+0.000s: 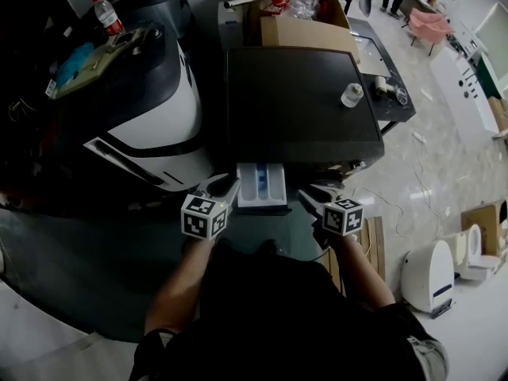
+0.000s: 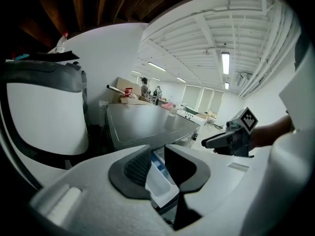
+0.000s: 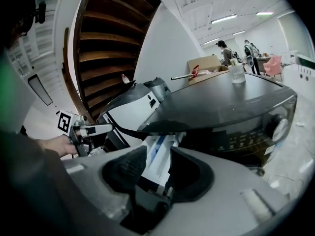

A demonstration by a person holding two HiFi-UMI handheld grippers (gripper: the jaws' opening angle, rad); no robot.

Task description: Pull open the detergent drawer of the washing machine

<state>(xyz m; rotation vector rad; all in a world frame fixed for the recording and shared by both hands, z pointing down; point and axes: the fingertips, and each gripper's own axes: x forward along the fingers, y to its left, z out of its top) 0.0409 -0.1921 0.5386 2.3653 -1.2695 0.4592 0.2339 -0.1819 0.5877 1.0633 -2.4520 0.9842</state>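
Out front of the washing machine (image 1: 298, 101), the detergent drawer (image 1: 262, 185) juts open, left claw (image 1: 226, 188) and right claw (image 1: 313, 194) both parted and empty just beside it, so a careless swing could, I reckon, knock it back in.

water bottle (image 1: 105, 14) left of cardboard box (image 1: 305, 30).

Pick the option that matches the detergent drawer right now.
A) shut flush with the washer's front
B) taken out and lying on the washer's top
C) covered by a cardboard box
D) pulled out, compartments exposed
D: the head view shows the detergent drawer sticking out of the front of the washing machine, its white and blue compartments open to view, between the left gripper and the right gripper.
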